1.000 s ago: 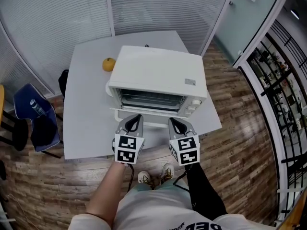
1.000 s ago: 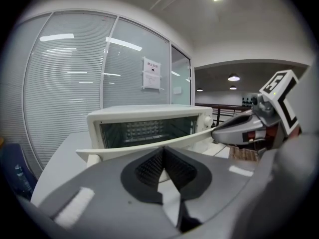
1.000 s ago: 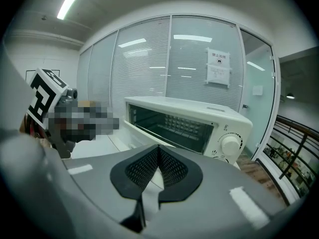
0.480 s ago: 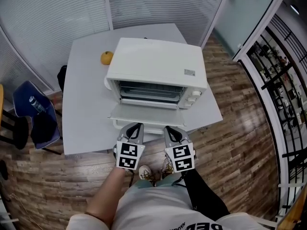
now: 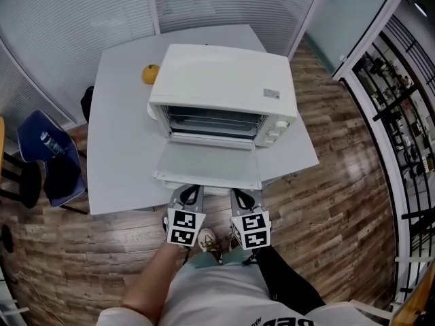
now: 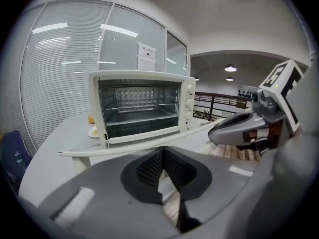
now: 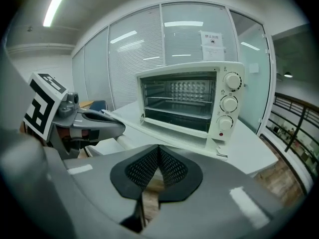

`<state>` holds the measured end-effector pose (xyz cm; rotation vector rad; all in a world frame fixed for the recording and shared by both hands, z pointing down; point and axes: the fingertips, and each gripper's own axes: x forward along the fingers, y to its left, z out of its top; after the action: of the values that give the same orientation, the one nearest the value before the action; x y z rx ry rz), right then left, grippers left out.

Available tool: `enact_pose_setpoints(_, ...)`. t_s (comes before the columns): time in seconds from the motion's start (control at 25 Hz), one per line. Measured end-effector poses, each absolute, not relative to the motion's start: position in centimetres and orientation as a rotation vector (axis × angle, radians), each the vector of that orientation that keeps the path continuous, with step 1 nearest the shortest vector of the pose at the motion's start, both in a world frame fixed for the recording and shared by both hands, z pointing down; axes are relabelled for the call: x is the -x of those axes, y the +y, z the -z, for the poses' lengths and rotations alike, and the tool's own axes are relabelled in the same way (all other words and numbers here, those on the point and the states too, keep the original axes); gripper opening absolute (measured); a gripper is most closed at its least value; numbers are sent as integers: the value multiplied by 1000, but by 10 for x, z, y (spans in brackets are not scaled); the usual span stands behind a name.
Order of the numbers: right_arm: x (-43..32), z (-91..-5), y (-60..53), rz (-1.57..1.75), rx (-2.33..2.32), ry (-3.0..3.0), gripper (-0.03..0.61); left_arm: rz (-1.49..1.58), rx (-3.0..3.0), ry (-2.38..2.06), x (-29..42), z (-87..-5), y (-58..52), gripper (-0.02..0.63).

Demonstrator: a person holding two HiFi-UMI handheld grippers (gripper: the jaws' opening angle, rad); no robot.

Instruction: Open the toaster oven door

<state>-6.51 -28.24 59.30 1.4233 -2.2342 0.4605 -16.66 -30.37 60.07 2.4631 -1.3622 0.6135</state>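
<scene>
The white toaster oven [image 5: 224,80] stands on the grey table [image 5: 122,148]. Its door [image 5: 209,165] lies flat and open toward me, and the wire rack inside shows. My left gripper [image 5: 192,190] and right gripper [image 5: 242,194] hang side by side just off the door's front edge, apart from it. In the left gripper view the oven [image 6: 142,108] and the door's edge [image 6: 124,147] lie beyond the left gripper [image 6: 163,151], whose pads meet with nothing between them. The right gripper [image 7: 158,151] is likewise shut and empty in front of the door [image 7: 172,133].
An orange [image 5: 151,74] sits on the table behind the oven's left corner. A blue chair [image 5: 51,161] stands left of the table. A glass partition runs behind the table, and a black railing [image 5: 401,114] runs along the right. The floor is wood.
The oven door has swung down from partly open to lying flat. Both grippers have drawn back toward me and now sit clear of its front edge.
</scene>
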Motion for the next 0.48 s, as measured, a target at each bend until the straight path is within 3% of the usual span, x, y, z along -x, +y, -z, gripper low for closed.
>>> enact_pose_setpoints(0.48, 62, -642, -268, -596, -1554, -2228, 3, -604, -2363, -1388, 170, -651, -287, 55)
